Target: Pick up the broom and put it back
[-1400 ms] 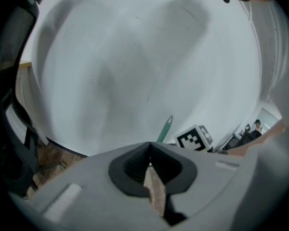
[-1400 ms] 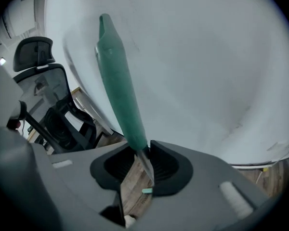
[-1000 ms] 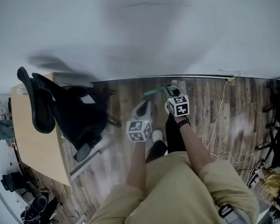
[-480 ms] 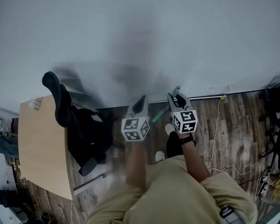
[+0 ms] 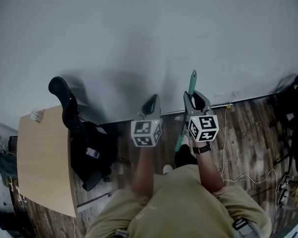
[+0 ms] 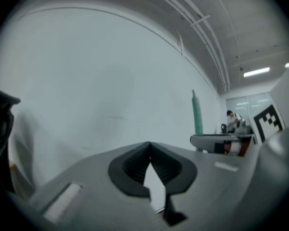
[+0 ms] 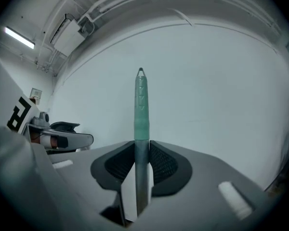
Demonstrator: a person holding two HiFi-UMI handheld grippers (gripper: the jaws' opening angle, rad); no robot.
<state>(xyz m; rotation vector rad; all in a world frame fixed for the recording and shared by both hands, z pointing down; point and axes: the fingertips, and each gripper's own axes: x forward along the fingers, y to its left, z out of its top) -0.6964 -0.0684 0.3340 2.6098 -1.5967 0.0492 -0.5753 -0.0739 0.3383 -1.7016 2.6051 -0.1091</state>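
Observation:
The broom (image 7: 141, 105) is a thin grey pole with a green grip at its top end, and it stands upright in front of the pale wall. My right gripper (image 7: 142, 147) is shut on the pole just below the green grip. In the head view the green grip (image 5: 192, 81) sticks up above the right gripper (image 5: 196, 101) and the pole (image 5: 180, 138) runs down toward the floor; the broom's head is hidden. My left gripper (image 5: 151, 105) is beside it at about the same height, apart from the broom. Its jaws (image 6: 150, 146) are shut with nothing between them.
A black office chair (image 5: 84, 148) and a light wooden desk (image 5: 39, 162) stand to the left. A white cable (image 5: 223, 148) trails over the wood floor along the wall base. Dark clutter (image 5: 293, 118) sits at the far right. The bare wall (image 5: 139, 33) is straight ahead.
Both grippers have risen from near the floor to in front of the wall. The broom has swung from a low slant to upright in the right gripper.

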